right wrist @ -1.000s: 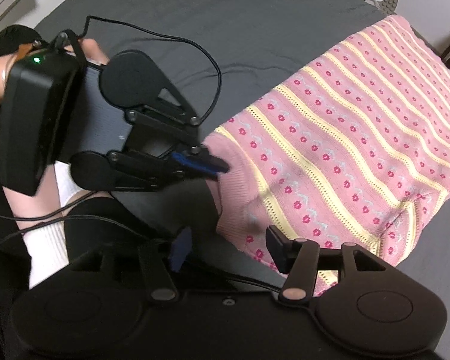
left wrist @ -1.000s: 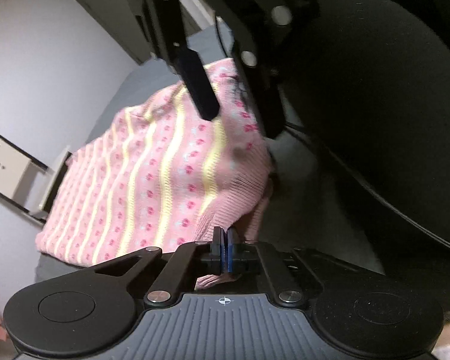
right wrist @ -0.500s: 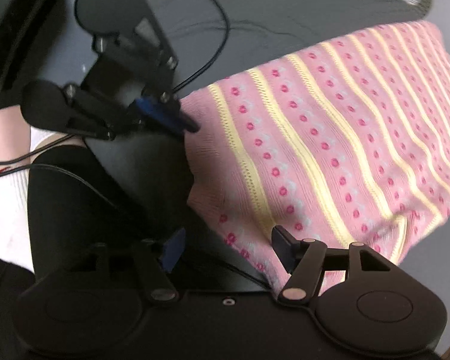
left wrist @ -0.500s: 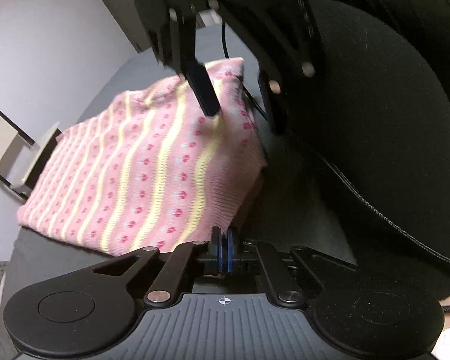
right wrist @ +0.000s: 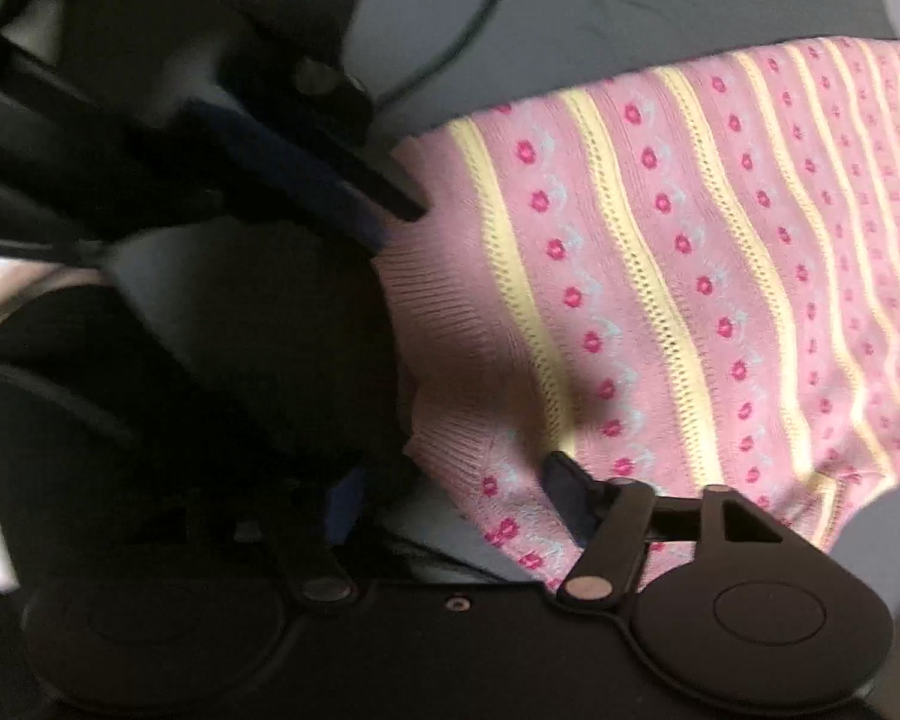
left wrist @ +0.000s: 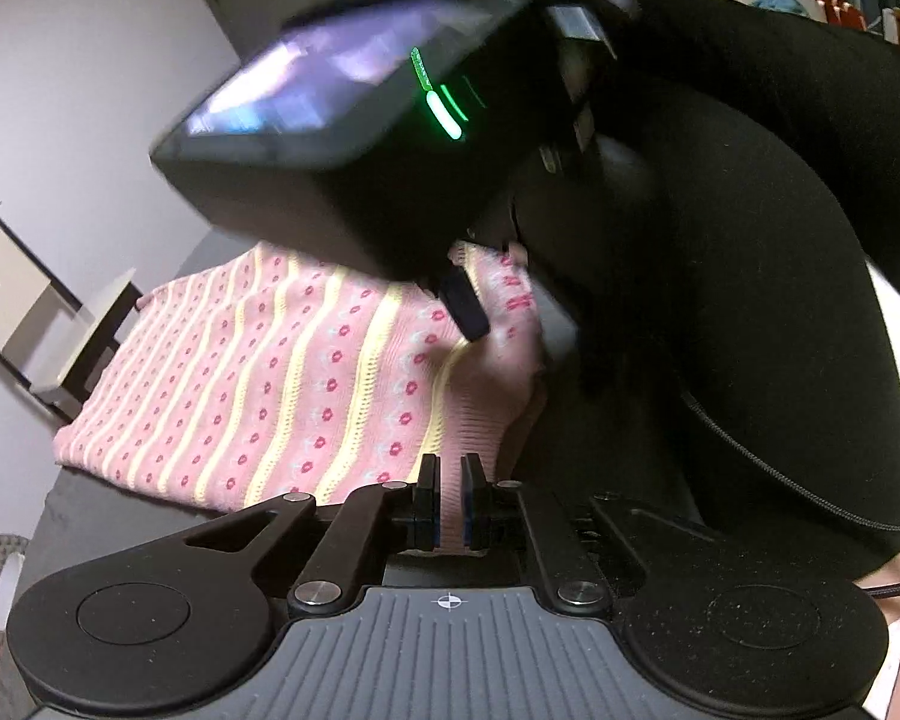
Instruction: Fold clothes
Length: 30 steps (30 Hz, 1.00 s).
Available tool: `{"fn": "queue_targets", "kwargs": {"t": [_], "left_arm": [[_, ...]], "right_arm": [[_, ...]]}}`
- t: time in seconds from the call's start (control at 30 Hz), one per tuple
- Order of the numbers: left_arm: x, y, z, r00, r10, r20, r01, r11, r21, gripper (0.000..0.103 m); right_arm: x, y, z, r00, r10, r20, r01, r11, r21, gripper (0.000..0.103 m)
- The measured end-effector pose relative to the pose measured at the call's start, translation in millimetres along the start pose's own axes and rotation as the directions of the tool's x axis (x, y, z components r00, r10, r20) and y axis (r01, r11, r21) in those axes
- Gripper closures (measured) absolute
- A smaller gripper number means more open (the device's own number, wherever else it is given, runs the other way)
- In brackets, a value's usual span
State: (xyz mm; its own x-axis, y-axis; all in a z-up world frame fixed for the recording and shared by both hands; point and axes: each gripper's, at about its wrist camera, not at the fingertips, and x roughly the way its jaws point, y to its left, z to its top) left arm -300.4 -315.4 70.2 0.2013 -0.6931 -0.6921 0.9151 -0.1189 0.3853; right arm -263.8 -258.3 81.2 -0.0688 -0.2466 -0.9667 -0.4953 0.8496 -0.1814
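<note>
- The pink knit garment (left wrist: 282, 384), striped in yellow with rows of small red flowers, lies spread over the dark grey bed (right wrist: 630, 6)
- The left tongs (left wrist: 448, 495) sit at the garment's near corner, jaws drawn to a narrow gap with the ribbed hem running between them; whether the pads actually bite the cloth cannot be told
- In the right wrist view the left tongs (right wrist: 390, 216) show as a blurred dark shape, tips touching the hem edge
- The right tongs (right wrist: 450, 486) stand wide apart, holding nothing; one finger (right wrist: 564, 474) rests over the other near corner of the garment, the second finger is lost in shadow against the person's black clothing (right wrist: 210, 360)
- From the left wrist view, the right tool crosses overhead, a black box with a green light (left wrist: 444, 114) on it, one dark finger (left wrist: 465, 306) down on the pink fabric
- A black cable (right wrist: 480, 18) loops over the bed behind the left tongs
- A pale piece of furniture (left wrist: 84, 336) stands beyond the garment's far edge
</note>
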Motion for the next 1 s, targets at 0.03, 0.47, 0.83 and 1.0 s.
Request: {"fn": "queue_targets", "kwargs": {"t": [0.03,0.47,0.83,1.0], "left_arm": [[-2,-3,1,1.000,-0.007,-0.001,0.007,1.000,0.012,0.097],[6,-24,14,0.993,0.104,0.054,-0.109,0.988,0.108,0.097],[4,-26,23,0.974,0.198,0.110,-0.207,0.975,0.081,0.014],[7,-33,30,0.963,0.233,0.135,-0.249,0.961,0.122,0.001]], "right_arm": [[-1,1,0,1.000,-0.009,0.006,0.009,1.000,-0.007,0.048],[-35,-52,-36,0.971,0.017,0.237,-0.048,0.990,0.129,0.089],[-39,-81,-50,0.925,0.119,0.360,-0.219,0.943,0.251,0.089],[-37,-91,-59,0.900,0.154,0.407,-0.279,0.922,0.268,0.089]]}}
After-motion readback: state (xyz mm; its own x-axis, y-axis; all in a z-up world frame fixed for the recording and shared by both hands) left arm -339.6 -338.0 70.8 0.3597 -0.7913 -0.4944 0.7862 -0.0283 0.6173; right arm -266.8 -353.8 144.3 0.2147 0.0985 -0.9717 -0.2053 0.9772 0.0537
